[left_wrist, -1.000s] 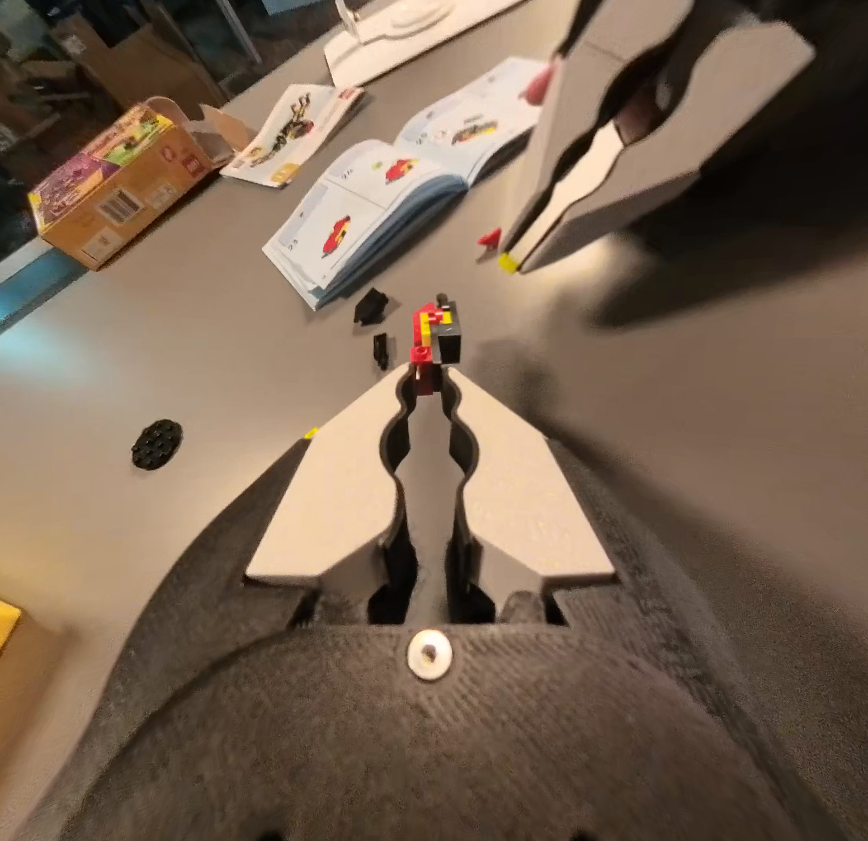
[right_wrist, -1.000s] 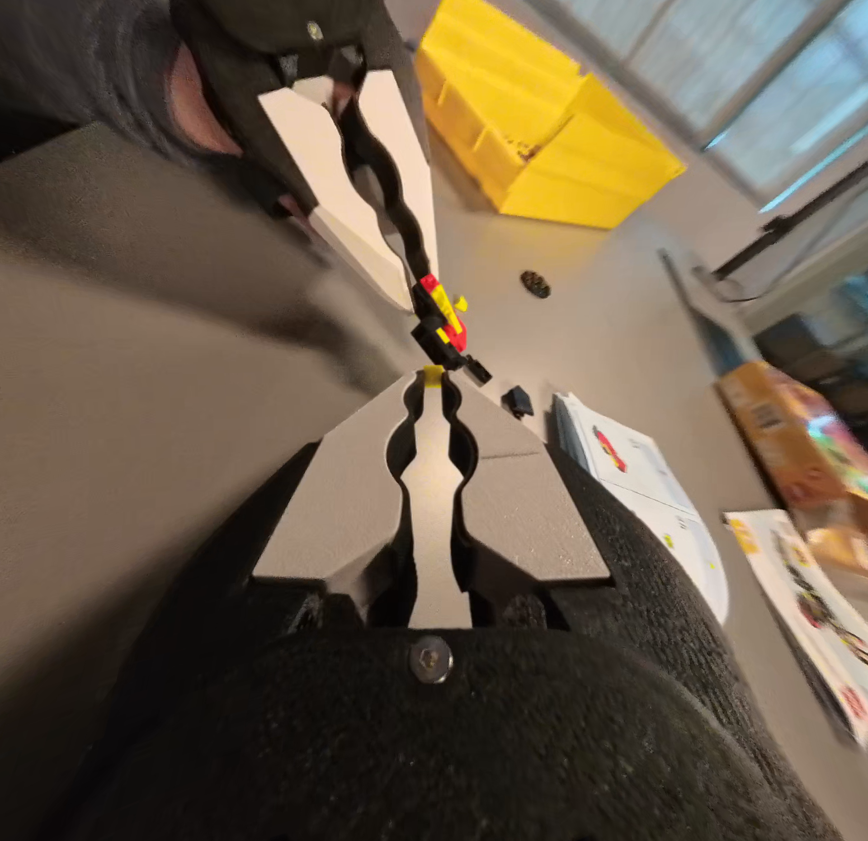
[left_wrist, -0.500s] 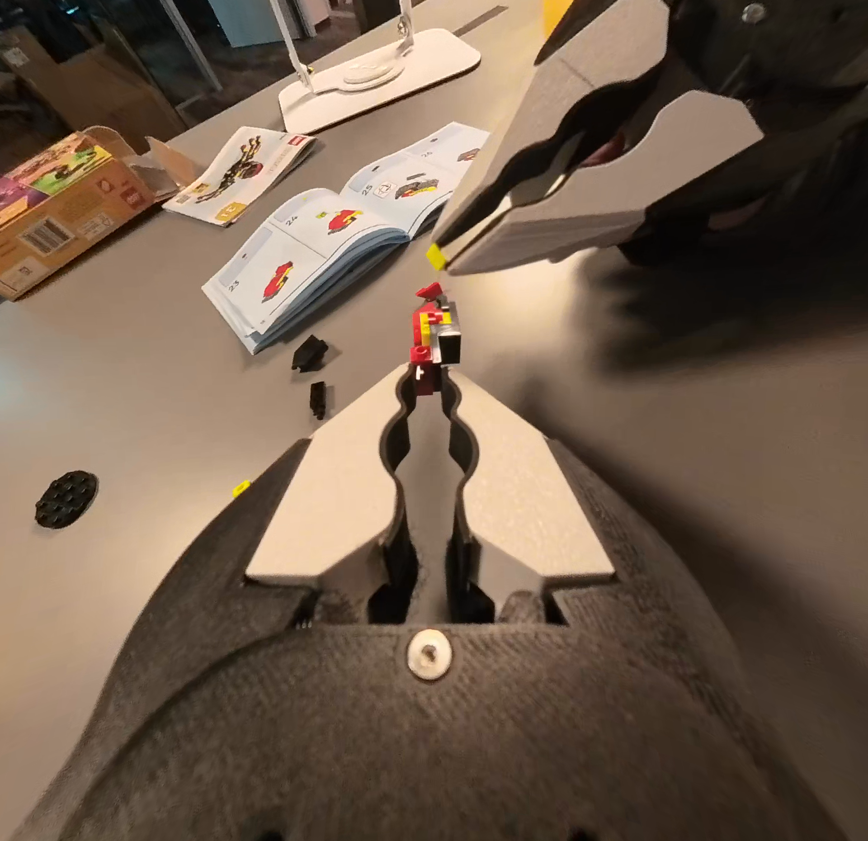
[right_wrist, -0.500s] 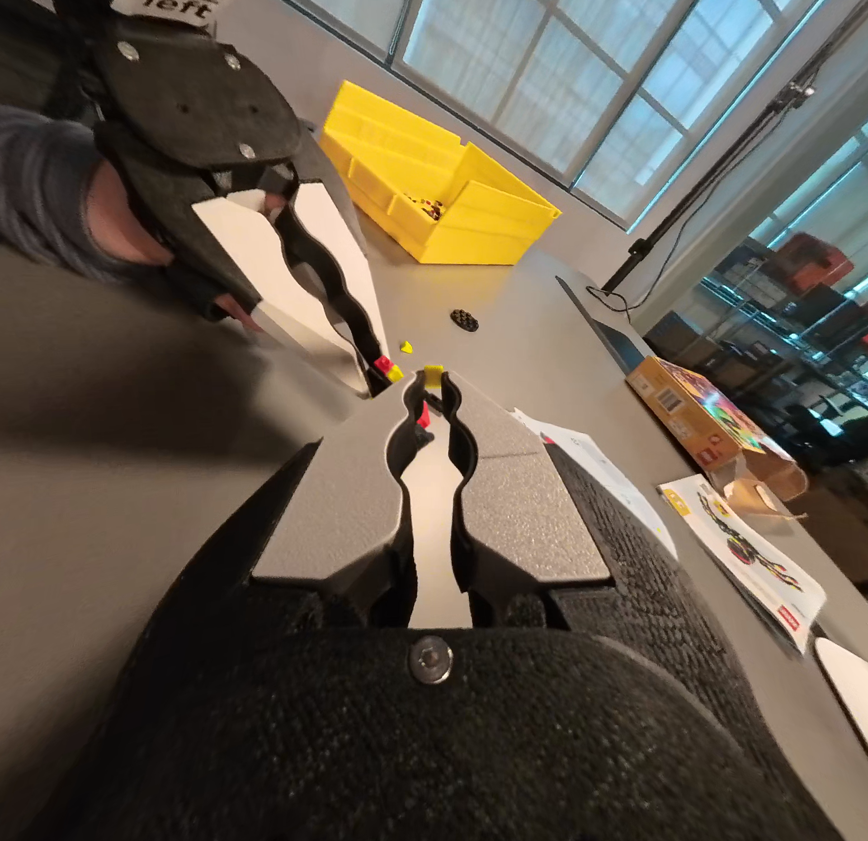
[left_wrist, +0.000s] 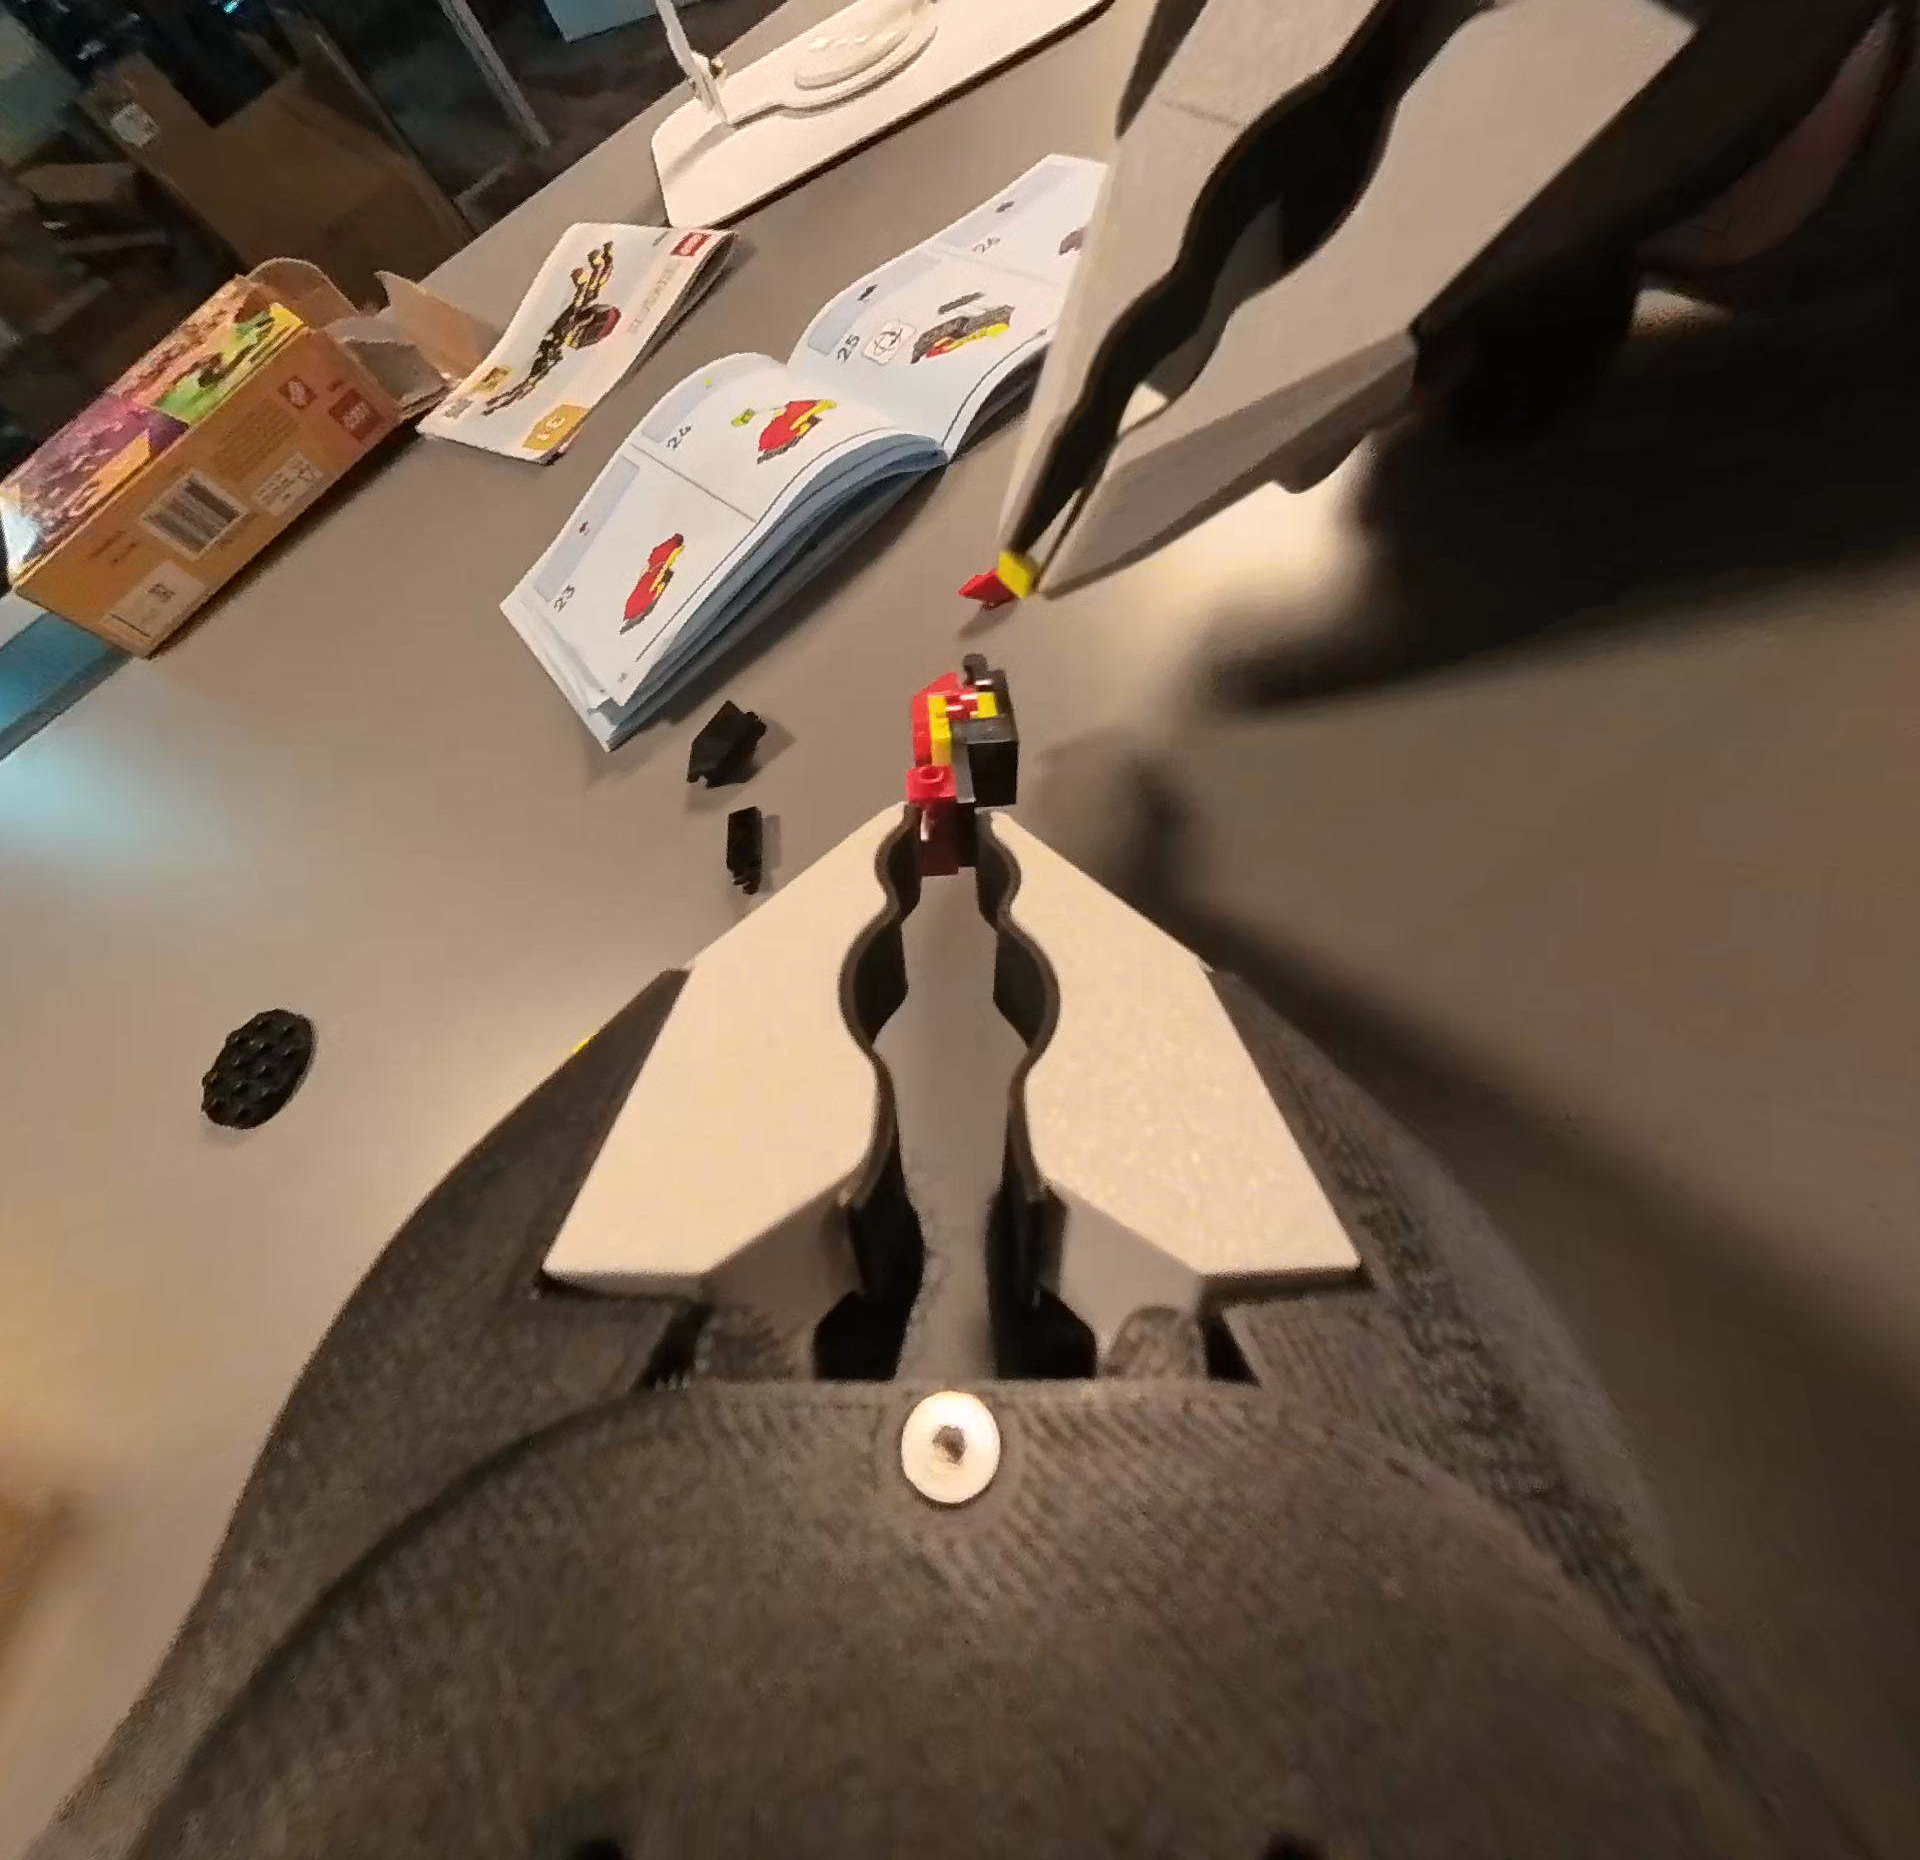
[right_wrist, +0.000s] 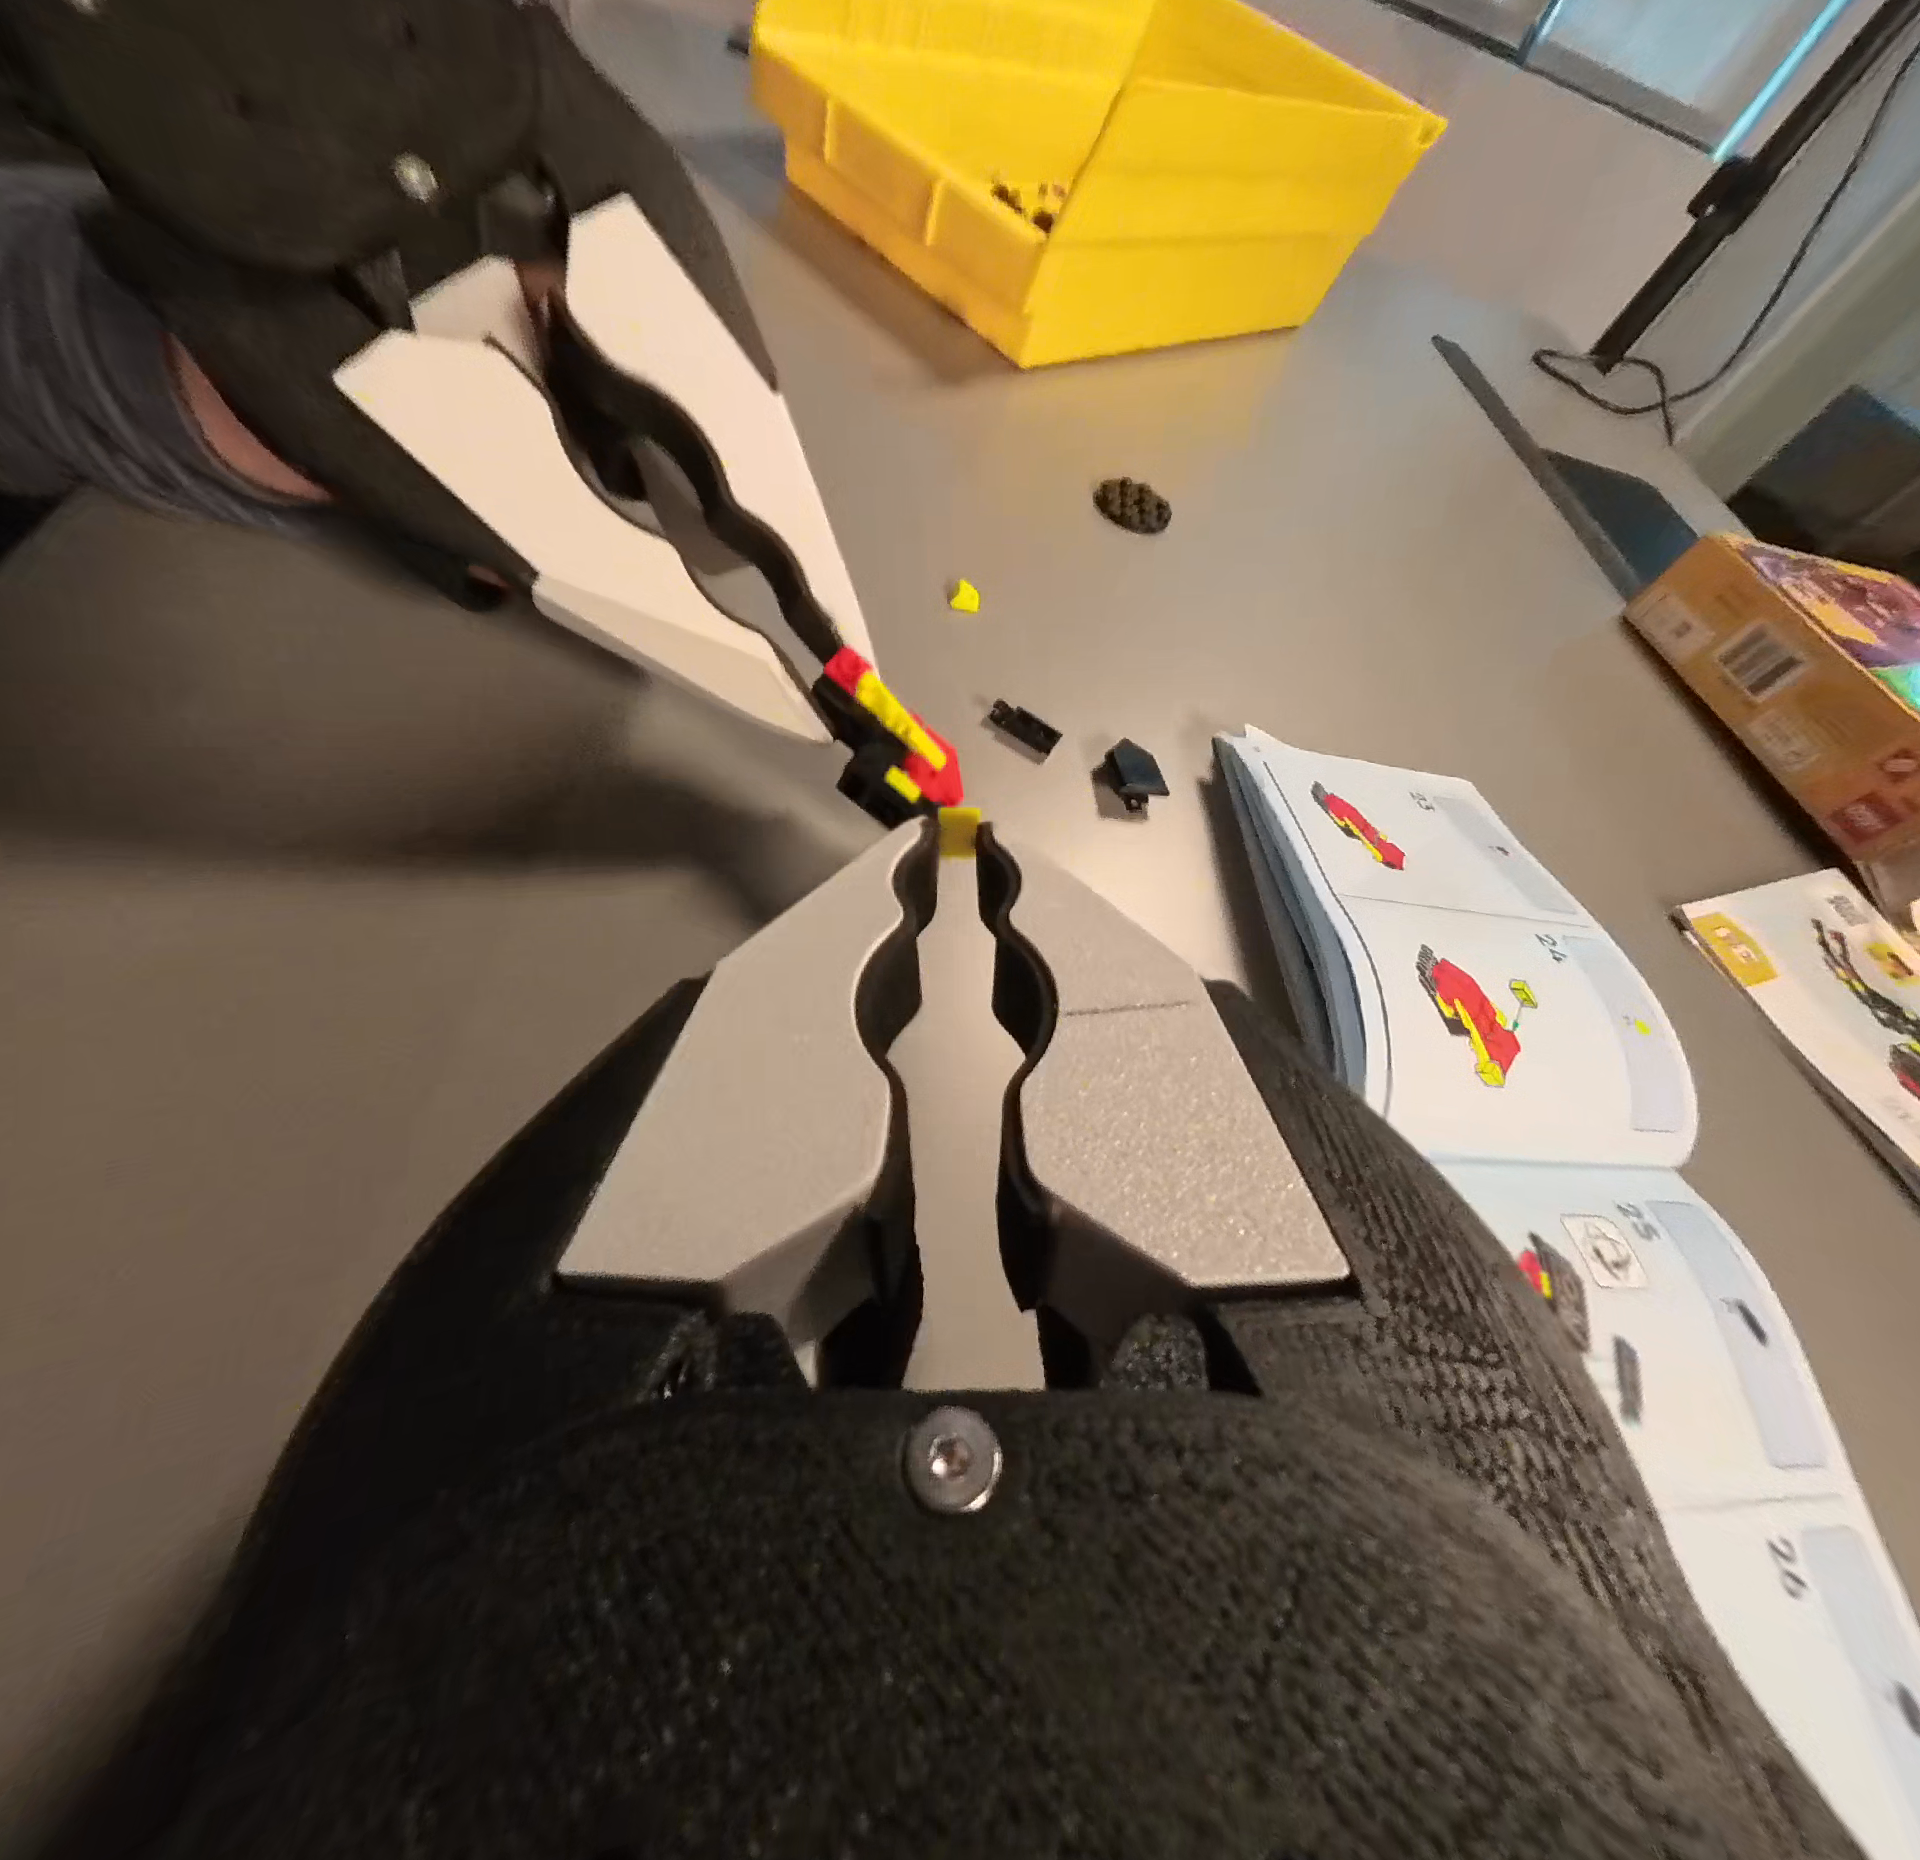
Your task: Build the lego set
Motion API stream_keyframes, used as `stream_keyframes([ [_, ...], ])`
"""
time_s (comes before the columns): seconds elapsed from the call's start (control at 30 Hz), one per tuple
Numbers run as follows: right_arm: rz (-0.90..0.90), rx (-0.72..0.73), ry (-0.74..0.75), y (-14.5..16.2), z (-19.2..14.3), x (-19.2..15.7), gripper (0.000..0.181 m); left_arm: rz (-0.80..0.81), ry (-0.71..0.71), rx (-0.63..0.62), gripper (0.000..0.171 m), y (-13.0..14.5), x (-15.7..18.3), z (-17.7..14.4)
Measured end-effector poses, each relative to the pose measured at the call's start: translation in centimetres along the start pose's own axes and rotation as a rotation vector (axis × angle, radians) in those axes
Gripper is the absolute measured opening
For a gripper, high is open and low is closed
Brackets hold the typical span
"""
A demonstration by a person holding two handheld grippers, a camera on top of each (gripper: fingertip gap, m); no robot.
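Red, yellow and black plastic brick assembly point(left_wrist: 961, 745) is clamped at its near end between the tips of the left gripper point(left_wrist: 948, 836) and held clear of the grey tabletop point(left_wrist: 364, 875) — presumably so its far end is presented for joining. A small square yellow brick point(right_wrist: 958, 831) is pinched at the tips of the right gripper point(right_wrist: 956, 842), just beside that end. Loose black pieces point(left_wrist: 724, 742) and an open paper instruction booklet point(left_wrist: 748, 501) lie nearby — within easy reach and sight.
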State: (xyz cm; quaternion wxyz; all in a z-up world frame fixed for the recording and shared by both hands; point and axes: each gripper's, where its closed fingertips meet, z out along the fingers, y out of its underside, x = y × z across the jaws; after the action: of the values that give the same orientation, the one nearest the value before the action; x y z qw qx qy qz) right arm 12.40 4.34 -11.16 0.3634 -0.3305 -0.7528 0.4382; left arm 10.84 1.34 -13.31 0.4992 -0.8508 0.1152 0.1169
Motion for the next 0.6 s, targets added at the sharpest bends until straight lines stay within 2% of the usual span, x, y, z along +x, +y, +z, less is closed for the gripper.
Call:
stream_keyframes([
  [0.1, 0.006, 0.101, -0.005, -1.6, -0.3, -0.4, 0.005, 0.024, 0.019, 0.024, 0.009, -0.3, 0.4, -0.1],
  [0.2, -0.117, 0.183, -0.028, -2.8, -0.5, -2.0, 0.004, 0.068, 0.040, 0.058, 0.009, -0.8, 1.1, -0.3],
  [0.37, -0.242, 0.164, -0.099, -2.6, 0.0, -4.4, 0.004, 0.162, 0.108, 0.097, 0.009, -1.4, 2.9, -0.4],
  [0.6, -0.298, 0.128, -0.110, -1.9, 0.1, -4.6, 0.005, 0.196, 0.137, 0.093, 0.009, -1.3, 3.6, -0.5],
])
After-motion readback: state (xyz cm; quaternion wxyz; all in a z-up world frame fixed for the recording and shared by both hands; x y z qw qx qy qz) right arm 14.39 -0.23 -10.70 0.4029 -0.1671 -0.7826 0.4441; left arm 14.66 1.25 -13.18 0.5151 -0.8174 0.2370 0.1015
